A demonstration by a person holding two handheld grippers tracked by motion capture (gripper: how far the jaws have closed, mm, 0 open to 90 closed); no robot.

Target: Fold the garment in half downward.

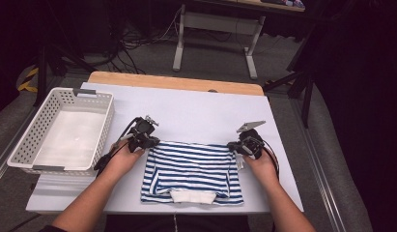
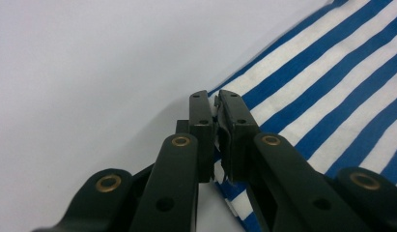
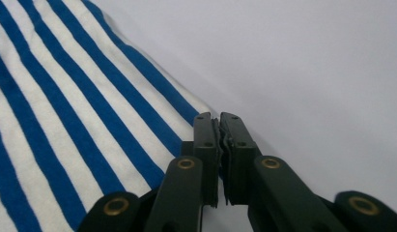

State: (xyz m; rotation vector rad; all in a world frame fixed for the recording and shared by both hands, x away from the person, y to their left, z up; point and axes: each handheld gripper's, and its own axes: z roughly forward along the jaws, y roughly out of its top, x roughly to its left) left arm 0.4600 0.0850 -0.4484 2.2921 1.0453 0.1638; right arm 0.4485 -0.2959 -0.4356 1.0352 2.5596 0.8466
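A blue-and-white striped garment (image 1: 191, 169) lies folded on the white table cover (image 1: 201, 108), its white waistband toward the near edge. My left gripper (image 1: 148, 143) sits at the garment's far left corner. In the left gripper view the gripper (image 2: 215, 99) has its jaws together, pinching the edge of the striped cloth (image 2: 331, 92). My right gripper (image 1: 234, 147) is at the far right corner. In the right gripper view that gripper (image 3: 219, 120) has its jaws pressed together on the edge of the striped cloth (image 3: 65, 121). Both hands rest low on the table.
A white perforated basket (image 1: 23, 145), empty, stands on the table's left side beside my left forearm. A wooden strip (image 1: 177, 82) borders the far edge. Beyond it a desk frame (image 1: 179, 48) and cables stand on the floor.
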